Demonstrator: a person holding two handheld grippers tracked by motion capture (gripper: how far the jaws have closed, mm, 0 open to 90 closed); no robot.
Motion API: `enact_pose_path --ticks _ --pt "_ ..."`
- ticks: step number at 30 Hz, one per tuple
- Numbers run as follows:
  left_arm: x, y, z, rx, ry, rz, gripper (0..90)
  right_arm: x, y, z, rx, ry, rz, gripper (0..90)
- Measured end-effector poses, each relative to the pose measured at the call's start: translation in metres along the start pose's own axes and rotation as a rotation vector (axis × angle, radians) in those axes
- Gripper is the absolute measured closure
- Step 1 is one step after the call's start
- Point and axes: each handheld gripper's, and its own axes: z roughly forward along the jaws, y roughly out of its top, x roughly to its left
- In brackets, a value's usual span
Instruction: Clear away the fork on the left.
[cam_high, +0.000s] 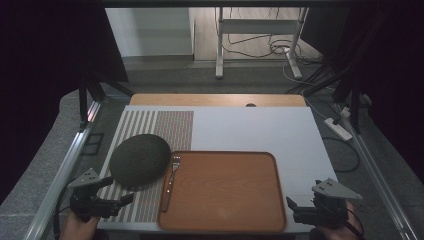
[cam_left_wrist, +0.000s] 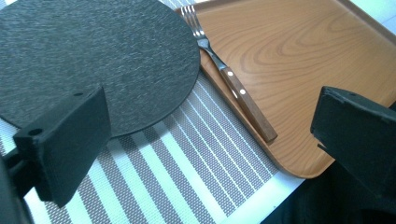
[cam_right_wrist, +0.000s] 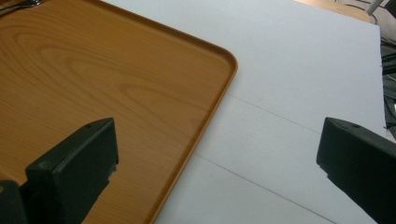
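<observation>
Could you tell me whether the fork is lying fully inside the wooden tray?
No. The fork lies along the tray's left rim, its handle resting on the edge.

Tray (cam_high: 230, 200) sits at bench (cam_high: 280, 130) centre-front. Fork (cam_high: 170, 184) lies along tray's 9 o'clock rim, tines toward 12. Round mat (cam_high: 140, 159) at 10 o'clock of tray, resting on striped placemat (cam_high: 172, 125), touching fork.
</observation>
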Motion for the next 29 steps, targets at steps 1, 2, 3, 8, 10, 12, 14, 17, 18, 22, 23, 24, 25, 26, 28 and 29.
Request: enact_pose_path --ticks 1,2,3,8,10,12,14,17,18,22,23,24,25,26,28,29 --pt "0.000 -0.001 -0.001 0.001 0.005 0.000 0.0 0.000 0.000 0.000 0.001 0.000 -0.001 0.0" --pt "0.000 -0.001 -0.002 0.000 0.008 0.001 0.0 0.000 0.000 0.000 0.001 0.000 -0.002 0.0" --pt "-0.001 -0.002 -0.003 0.004 0.013 0.001 0.0 0.000 0.000 0.000 0.002 0.000 -0.003 0.0" --pt "-0.001 -0.005 -0.007 0.009 0.036 0.006 0.0 0.001 0.000 0.000 0.004 -0.004 -0.008 0.0" --pt "-0.001 -0.006 -0.009 0.004 0.042 0.006 0.0 0.001 0.000 0.000 0.002 -0.004 -0.008 0.0" --pt "-0.001 -0.007 -0.011 0.003 0.044 0.008 0.0 0.001 0.000 0.000 0.004 -0.005 -0.011 0.0" --pt "-0.001 -0.008 -0.012 -0.004 0.042 0.009 0.0 0.002 0.000 0.000 0.004 -0.003 -0.016 0.0" --pt "-0.002 -0.010 -0.014 0.000 0.051 0.015 0.0 0.003 0.000 0.001 0.005 -0.006 -0.023 0.0" --pt "-0.002 -0.010 -0.015 0.003 0.056 0.018 0.0 0.003 0.000 0.001 0.005 -0.007 -0.026 0.0" --pt "-0.004 -0.012 -0.016 0.022 0.082 0.033 0.0 0.003 0.001 0.000 0.006 -0.008 -0.026 0.0" --pt "-0.004 -0.012 -0.016 0.024 0.085 0.036 0.0 0.003 0.001 0.001 0.007 -0.008 -0.026 0.0" --pt "-0.004 -0.012 -0.017 0.026 0.086 0.038 0.0 0.004 0.001 0.001 0.006 -0.010 -0.027 0.0" --pt "-0.004 -0.013 -0.017 0.025 0.085 0.038 0.0 0.004 0.001 0.001 0.006 -0.010 -0.028 0.0" --pt "-0.004 -0.013 -0.017 0.025 0.084 0.037 0.0 0.004 0.001 0.001 0.007 -0.010 -0.030 0.0" --pt "-0.003 -0.012 -0.016 0.026 0.082 0.030 0.0 0.004 0.001 0.001 0.008 -0.010 -0.034 0.0" --pt "-0.003 -0.012 -0.016 0.027 0.081 0.027 0.0 0.004 0.000 0.001 0.009 -0.011 -0.036 0.0"
